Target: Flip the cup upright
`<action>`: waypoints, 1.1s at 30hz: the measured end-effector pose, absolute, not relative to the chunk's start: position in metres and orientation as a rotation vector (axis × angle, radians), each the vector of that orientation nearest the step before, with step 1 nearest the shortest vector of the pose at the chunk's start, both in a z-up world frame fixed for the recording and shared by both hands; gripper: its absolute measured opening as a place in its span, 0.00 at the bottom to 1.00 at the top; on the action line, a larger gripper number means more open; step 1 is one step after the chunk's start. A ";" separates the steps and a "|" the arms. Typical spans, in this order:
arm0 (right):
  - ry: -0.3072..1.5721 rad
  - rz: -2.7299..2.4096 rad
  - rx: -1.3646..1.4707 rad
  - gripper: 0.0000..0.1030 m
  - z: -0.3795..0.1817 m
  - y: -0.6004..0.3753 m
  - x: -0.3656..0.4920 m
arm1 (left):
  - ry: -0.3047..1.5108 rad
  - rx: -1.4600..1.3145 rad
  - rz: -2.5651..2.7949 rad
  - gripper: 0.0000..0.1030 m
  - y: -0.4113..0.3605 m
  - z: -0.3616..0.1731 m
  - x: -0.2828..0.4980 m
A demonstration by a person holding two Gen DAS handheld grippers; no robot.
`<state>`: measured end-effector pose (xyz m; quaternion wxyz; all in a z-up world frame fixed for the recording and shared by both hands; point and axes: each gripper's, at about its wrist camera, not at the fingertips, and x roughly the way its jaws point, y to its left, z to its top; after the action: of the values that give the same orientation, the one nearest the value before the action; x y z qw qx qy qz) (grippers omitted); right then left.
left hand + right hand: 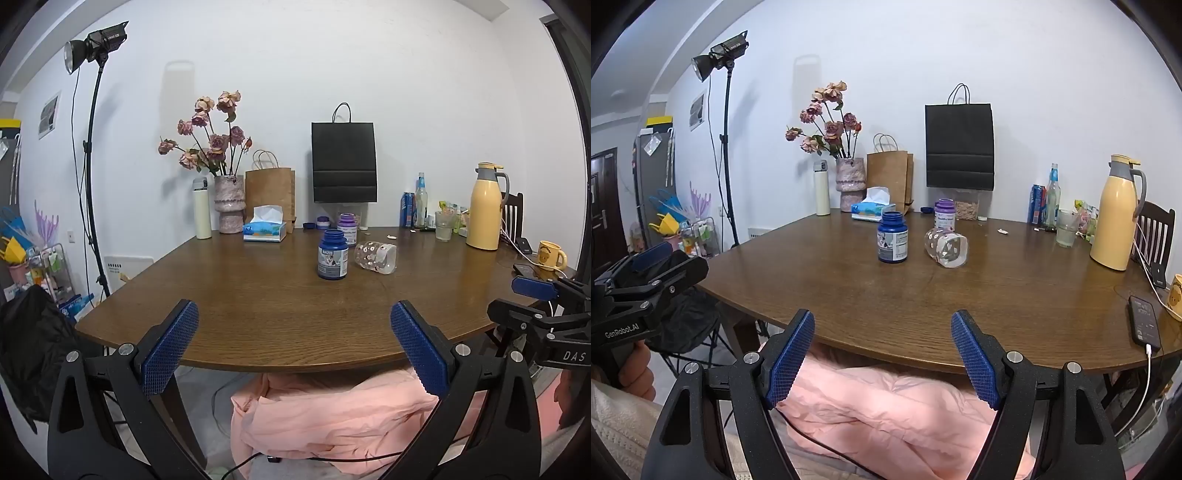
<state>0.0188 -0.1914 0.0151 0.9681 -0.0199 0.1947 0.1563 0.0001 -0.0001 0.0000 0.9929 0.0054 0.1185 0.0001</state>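
Note:
A clear glass cup with a flower print (376,257) lies on its side near the middle of the brown wooden table (258,295), just right of a blue bottle (332,260). It also shows in the right wrist view (946,247), mouth toward me. My left gripper (293,332) is open and empty at the table's near edge, well short of the cup. My right gripper (882,343) is open and empty, also at the near edge. Each gripper shows at the side of the other's view.
A purple-lidded bottle (945,215) stands behind the cup. Along the back stand a tissue box (265,229), vase of flowers (229,206), white flask (202,208), paper bags and a yellow jug (1115,218). A phone (1144,323) on a cable and a yellow mug (551,254) lie right.

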 end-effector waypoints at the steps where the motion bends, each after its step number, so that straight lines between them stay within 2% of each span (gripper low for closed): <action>1: 0.400 0.317 -0.039 0.79 0.015 -0.191 0.019 | 0.237 0.011 0.000 1.00 0.000 0.000 0.000; 33: 0.398 0.318 -0.039 0.79 0.014 -0.188 0.012 | 0.226 0.017 0.002 1.00 0.000 0.004 0.000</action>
<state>0.0121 -0.1879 0.0144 0.9676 -0.0194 0.1969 0.1571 0.0004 0.0002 0.0037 0.9936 0.0084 0.1128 0.0012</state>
